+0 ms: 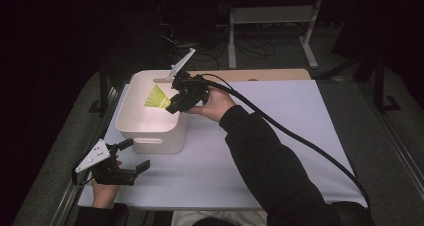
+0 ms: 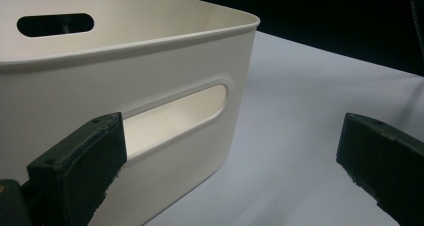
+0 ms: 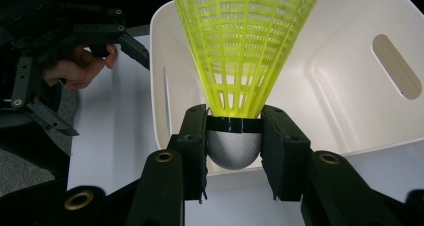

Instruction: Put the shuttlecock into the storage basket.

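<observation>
A yellow shuttlecock (image 3: pixel 235 131) is clamped by its cork in the right gripper (image 3: pixel 234 136) over the white bin (image 1: pixel 131 123), whose visible floor is bare. At seven o'clock of the bin, the left gripper (image 1: pixel 134 156) is held wide open, gripping nothing.

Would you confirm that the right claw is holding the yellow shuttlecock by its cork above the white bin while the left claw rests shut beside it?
Not quite: the left claw is open, its jaws spread wide apart in the left gripper view. The rest holds: the right claw holds the yellow shuttlecock by its cork above the white bin.

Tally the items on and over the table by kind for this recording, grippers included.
Grippers: 2, left gripper and right gripper
Yellow shuttlecock: 1
White bin: 1
Total: 4
</observation>
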Demonstrator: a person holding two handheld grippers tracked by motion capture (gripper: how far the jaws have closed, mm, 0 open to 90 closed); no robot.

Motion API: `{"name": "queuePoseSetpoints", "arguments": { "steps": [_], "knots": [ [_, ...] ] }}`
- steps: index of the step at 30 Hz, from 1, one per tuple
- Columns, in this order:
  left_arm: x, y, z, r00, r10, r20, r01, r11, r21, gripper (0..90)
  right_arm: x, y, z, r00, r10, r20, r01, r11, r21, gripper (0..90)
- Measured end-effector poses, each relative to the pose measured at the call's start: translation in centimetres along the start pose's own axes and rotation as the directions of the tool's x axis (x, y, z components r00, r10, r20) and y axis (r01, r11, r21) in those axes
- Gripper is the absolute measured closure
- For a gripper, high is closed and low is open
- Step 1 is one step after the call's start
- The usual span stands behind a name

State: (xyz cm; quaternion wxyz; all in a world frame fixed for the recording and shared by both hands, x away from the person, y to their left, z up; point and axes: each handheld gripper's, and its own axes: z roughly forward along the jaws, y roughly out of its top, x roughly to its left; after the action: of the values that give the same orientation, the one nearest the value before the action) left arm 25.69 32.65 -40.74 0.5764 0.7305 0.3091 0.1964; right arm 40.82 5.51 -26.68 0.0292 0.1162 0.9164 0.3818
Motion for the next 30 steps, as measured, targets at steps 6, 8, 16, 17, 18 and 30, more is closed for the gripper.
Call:
{"name": "queuePoseSetpoints", "arguments": {
  "steps": [6,8,16,17,18,30],
  "knots": [
    [0.0,0.0,0.0,1.0000,0.000,0.000,0.000,1.0000,0.000,0.0,-0.2,-0.1,0.7,1.0000,0.003,-0.007,-0.003,1.000,0.003,63.3],
    [0.0,0.0,0.0,1.0000,0.000,0.000,0.000,1.0000,0.000,0.0,-0.3,-0.1,0.9,1.0000,0.006,-0.008,-0.006,1.000,0.002,63.2],
    [0.0,0.0,0.0,1.0000,0.000,0.002,0.000,1.0000,0.003,0.0,-0.5,-0.3,1.6,0.9997,0.013,-0.019,-0.013,1.000,-0.007,63.2],
    [0.0,0.0,0.0,1.0000,0.001,0.002,-0.001,1.0000,0.003,0.0,-0.5,-0.3,1.7,0.9997,0.015,-0.021,-0.015,1.000,-0.006,63.2],
    [0.0,0.0,0.0,1.0000,0.000,0.002,0.000,1.0000,0.002,0.0,-0.5,-0.3,1.8,0.9995,0.017,-0.025,-0.017,1.000,-0.011,63.2],
    [0.0,0.0,0.0,1.0000,0.001,0.002,-0.001,1.0000,0.001,0.0,-1.0,-0.7,3.6,0.9984,0.033,-0.046,-0.034,0.999,-0.020,63.2]
  ]
}}
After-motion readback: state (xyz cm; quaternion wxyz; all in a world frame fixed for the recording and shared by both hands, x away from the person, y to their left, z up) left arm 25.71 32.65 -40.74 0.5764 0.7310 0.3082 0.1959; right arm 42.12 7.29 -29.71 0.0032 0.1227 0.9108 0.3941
